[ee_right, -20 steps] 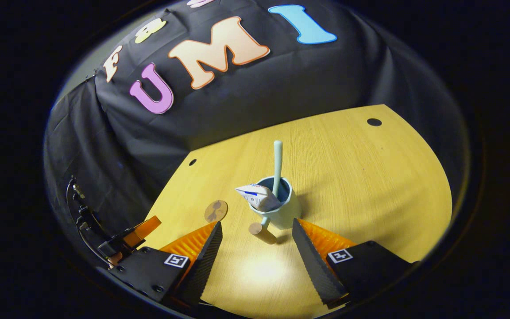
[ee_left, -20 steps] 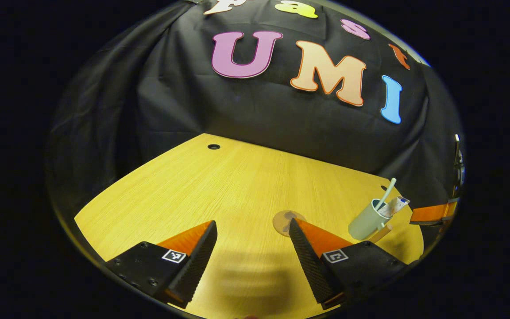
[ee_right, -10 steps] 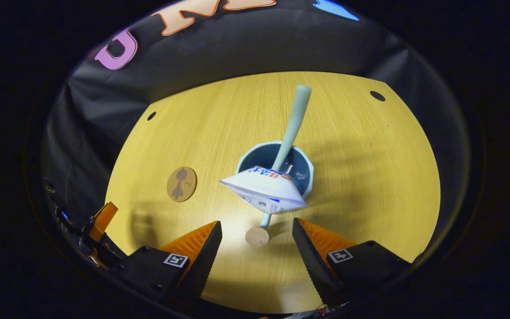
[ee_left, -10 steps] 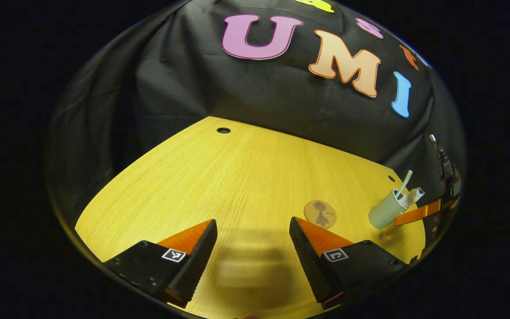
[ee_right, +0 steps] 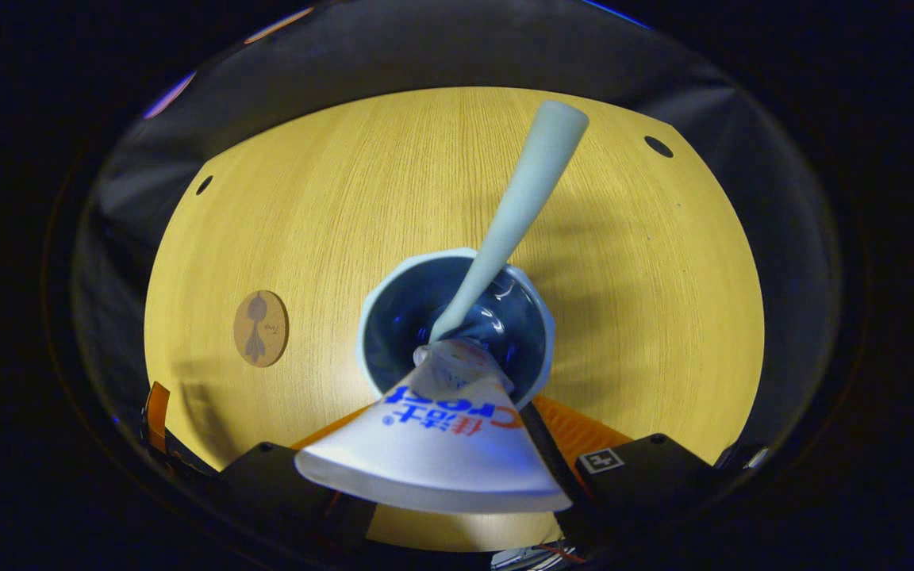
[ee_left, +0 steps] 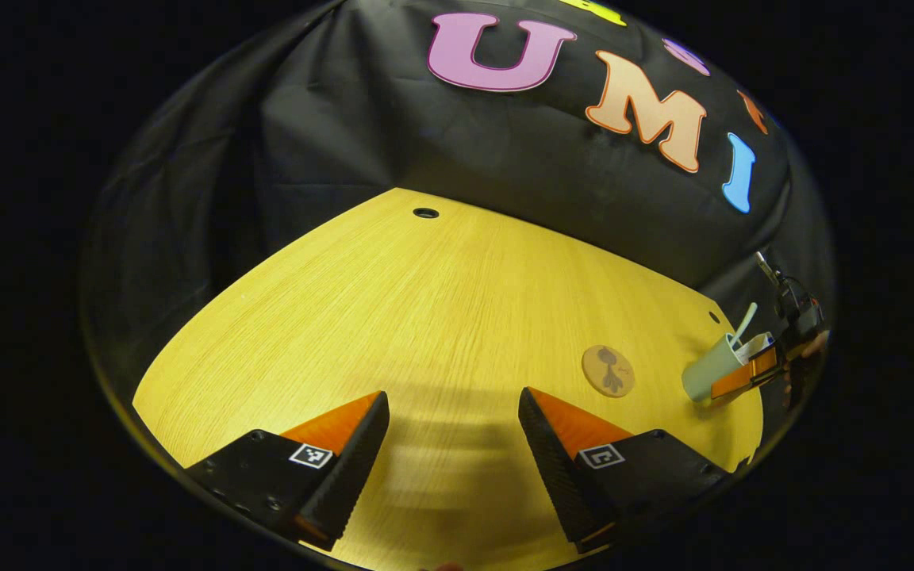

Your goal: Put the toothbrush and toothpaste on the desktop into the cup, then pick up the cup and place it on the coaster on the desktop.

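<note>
Right gripper [ee_right: 457,476] is reaching for cup [ee_right: 536,317], finger state hidden behind toothpaste [ee_right: 433,460]; left fingers [ee_left: 362,444] apart; grip handle squarely.

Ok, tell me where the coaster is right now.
The coaster lies flat on the bare desk, apart from the cup; in the left gripper view it is just left of the cup, and in the right gripper view it sits at the left.

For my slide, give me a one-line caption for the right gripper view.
Looking down into the cup holding toothbrush and toothpaste tube, with the coaster waiting on the wooden desktop.
</note>
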